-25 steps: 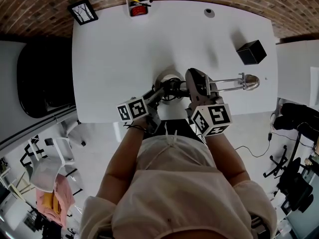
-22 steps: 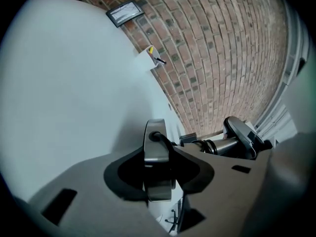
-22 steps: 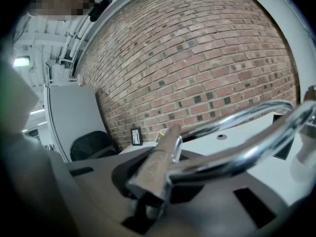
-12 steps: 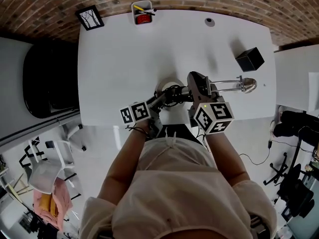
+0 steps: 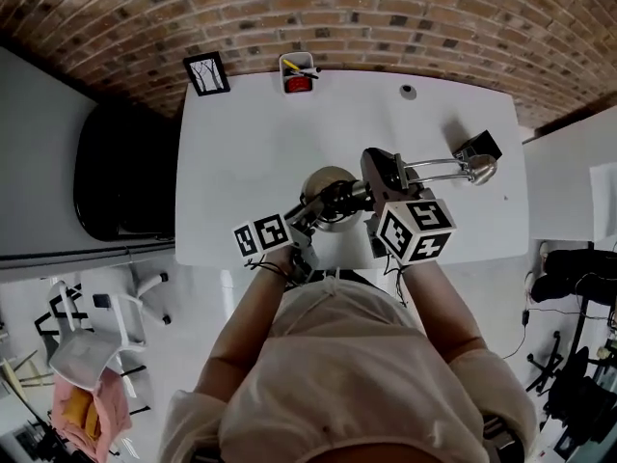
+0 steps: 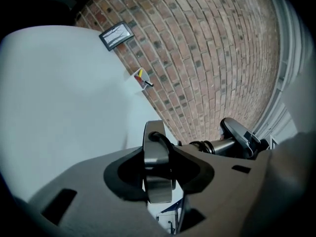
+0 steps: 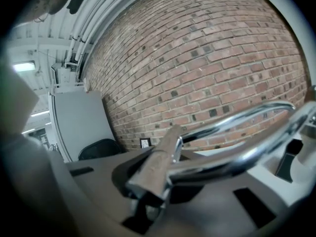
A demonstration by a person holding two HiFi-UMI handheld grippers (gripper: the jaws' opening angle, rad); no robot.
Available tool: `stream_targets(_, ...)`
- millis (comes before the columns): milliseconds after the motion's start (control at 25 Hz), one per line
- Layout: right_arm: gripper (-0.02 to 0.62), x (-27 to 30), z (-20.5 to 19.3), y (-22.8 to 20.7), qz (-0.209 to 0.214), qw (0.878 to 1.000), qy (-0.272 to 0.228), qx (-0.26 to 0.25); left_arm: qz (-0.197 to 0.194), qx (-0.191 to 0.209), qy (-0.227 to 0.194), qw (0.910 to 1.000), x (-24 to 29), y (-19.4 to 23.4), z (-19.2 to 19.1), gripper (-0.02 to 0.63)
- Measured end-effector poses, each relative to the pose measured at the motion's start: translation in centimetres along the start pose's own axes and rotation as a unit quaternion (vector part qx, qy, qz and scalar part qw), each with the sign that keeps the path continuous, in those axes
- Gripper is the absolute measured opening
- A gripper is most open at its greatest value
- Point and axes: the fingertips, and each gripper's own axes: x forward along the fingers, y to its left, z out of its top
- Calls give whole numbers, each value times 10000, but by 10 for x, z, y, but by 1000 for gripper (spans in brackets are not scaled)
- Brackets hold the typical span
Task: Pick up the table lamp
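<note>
The table lamp hangs above the white table point(image 5: 241, 152), held at two places. Its round metal base point(image 5: 328, 182) sits edge-on between the jaws of my left gripper point(image 5: 310, 208), which is shut on it. In the left gripper view the base's disc point(image 6: 157, 158) stands upright in my left gripper point(image 6: 159, 174), the cable entering its top. My right gripper point(image 5: 384, 174) is shut on the lamp's arm; the chrome rods point(image 5: 436, 166) run right to the lamp head point(image 5: 479, 169). In the right gripper view my right gripper point(image 7: 150, 184) pinches the arm's flat bracket point(image 7: 159, 163).
At the table's far edge by the brick wall stand a framed picture point(image 5: 206, 73) and a white pen cup point(image 5: 299, 74). A small round disc point(image 5: 408, 91) lies far right. A black box point(image 5: 485, 144) sits just behind the lamp head. A black chair point(image 5: 116, 177) stands left.
Both grippers have risen together with the lamp. Its base has come up off the table, and the lamp head now overlaps the black box in the head view.
</note>
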Motion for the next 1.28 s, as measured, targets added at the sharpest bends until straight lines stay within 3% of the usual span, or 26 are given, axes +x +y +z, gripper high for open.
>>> stream_targets(440,41,0,108,37,241,9969,-636,-404,-595,709,-446,9947,-22,-84,85,152)
stream_targets(600,41,-6,131,49,305,9948,-813,-529,-705,799,-639,9922,-30,-104,98,152)
stream_targets(1280,41,-6,123,42,226,9960,-675,-531,-662,746,-456,9940,-23,-99,89,152)
